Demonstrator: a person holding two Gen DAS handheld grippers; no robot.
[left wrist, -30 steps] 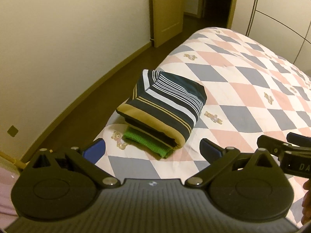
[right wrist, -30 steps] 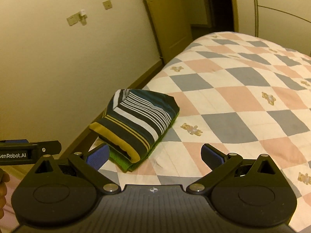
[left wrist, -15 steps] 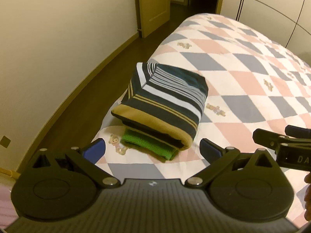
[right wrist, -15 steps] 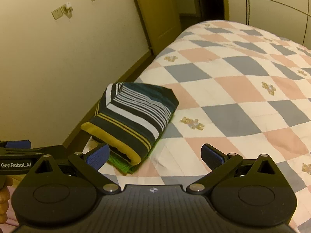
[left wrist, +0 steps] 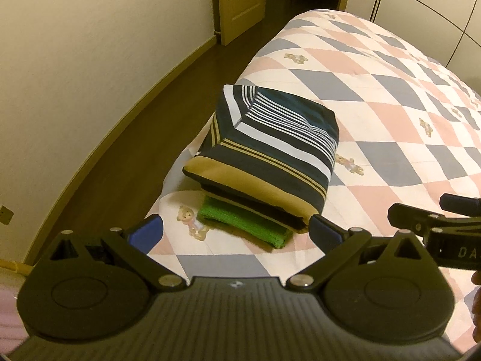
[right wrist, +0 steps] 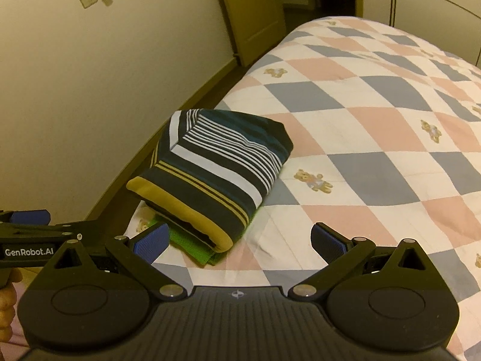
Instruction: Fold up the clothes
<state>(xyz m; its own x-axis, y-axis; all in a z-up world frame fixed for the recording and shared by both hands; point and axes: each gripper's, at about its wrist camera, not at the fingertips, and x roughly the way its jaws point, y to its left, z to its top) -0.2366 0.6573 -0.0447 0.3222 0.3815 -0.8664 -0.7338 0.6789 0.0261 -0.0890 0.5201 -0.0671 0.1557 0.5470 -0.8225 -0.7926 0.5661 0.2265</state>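
Here both tools level, side by side: left tool (left wrist: 234, 230) and right tool (right wrist: 239, 239) released, facing folded striped garment (left wrist: 270, 147)

The left gripper (left wrist: 234, 231) hangs with jaws spread wide and empty just before a folded striped garment (left wrist: 270, 150) stacked on a folded green garment (left wrist: 243, 225) at the bed (left wrist: 390, 114) corner, the right gripper (left wrist: 433, 219) at the right edge

A home bedroom: a bed (left wrist: 390, 96) under a teddy-bear checked quilt, a wooden door (left wrist: 240, 0) far left, wardrobe panels (left wrist: 436, 9) far right.
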